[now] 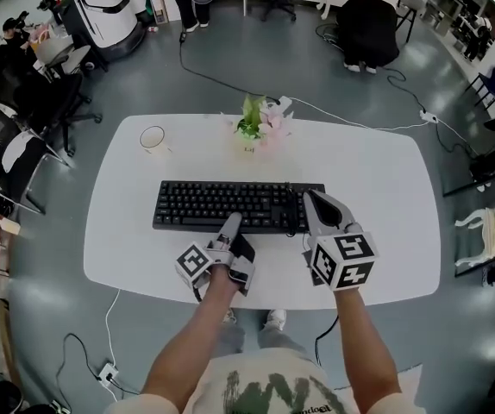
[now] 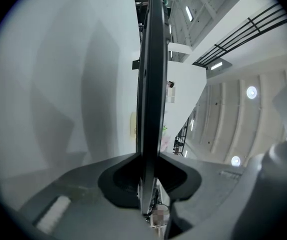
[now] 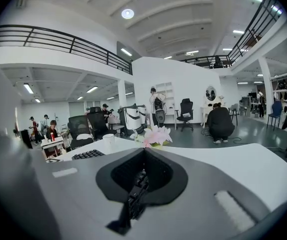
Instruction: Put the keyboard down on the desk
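Over the near side of the desk (image 1: 385,188), the left gripper (image 1: 232,224) was clamped narrowly on the front edge of the keyboard (image 1: 213,203). The right gripper (image 1: 310,199), jaws together, sat over the keyboard's right end. The keyboard lay level across the desk's middle.

The keyboard (image 1: 239,205) is black plastic, matt, its keys dull. Under it the surface (image 1: 385,188) is white and smooth, with a faint satin sheen. The left gripper (image 1: 233,224) and right gripper (image 1: 310,201) look like matt grey plastic. Beyond the keyboard a cup (image 1: 153,138) looks glossy white, and the floor (image 1: 256,67) is smooth grey, softly shiny.
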### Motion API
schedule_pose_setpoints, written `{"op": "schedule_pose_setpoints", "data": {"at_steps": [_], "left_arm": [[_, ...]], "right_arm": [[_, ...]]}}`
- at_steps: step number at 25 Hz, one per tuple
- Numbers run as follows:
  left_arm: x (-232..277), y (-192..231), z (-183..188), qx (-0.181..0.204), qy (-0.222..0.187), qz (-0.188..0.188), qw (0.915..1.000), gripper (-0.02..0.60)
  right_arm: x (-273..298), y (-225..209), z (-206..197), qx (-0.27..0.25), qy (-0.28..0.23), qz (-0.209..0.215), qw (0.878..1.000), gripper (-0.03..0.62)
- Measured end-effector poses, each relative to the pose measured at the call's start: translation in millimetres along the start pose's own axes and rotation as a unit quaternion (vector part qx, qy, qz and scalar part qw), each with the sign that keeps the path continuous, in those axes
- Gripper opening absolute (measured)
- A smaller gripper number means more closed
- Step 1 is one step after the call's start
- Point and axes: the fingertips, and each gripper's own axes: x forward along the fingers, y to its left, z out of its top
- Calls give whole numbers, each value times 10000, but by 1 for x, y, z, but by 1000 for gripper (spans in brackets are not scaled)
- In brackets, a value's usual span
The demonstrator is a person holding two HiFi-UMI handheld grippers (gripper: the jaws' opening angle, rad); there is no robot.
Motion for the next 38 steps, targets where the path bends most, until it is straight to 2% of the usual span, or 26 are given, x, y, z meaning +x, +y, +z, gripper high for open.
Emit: {"op": "schedule_pose_setpoints", "data": {"at_steps": [8,19,26,32,33,36,38], "left_arm": [[3,26,-1,-124,-9,311,9994,91],[7,35,3,-326,28,652,9973,94],[5,45,0,-560,138,1091,9924,121],[5,45,2,-535,111,1335,9895,133],[5,45,3,-532,106,1385,9889,138],[8,43,4,-520,145,1508,9871,242],[9,44,5,-513,178,1658,9847,256]], "right_arm": [[6,-1,-14,45,117,71,9999,-2],[7,1,-19,88,156,94,9998,-2],[7,3,-23,163,183,77,9997,-2],[5,5,-26,205,210,56,9996,-2],[4,5,-27,211,216,46,9995,-2],[4,4,-30,234,251,12,9994,-2],[5,5,-31,245,260,7,9994,-2]]}}
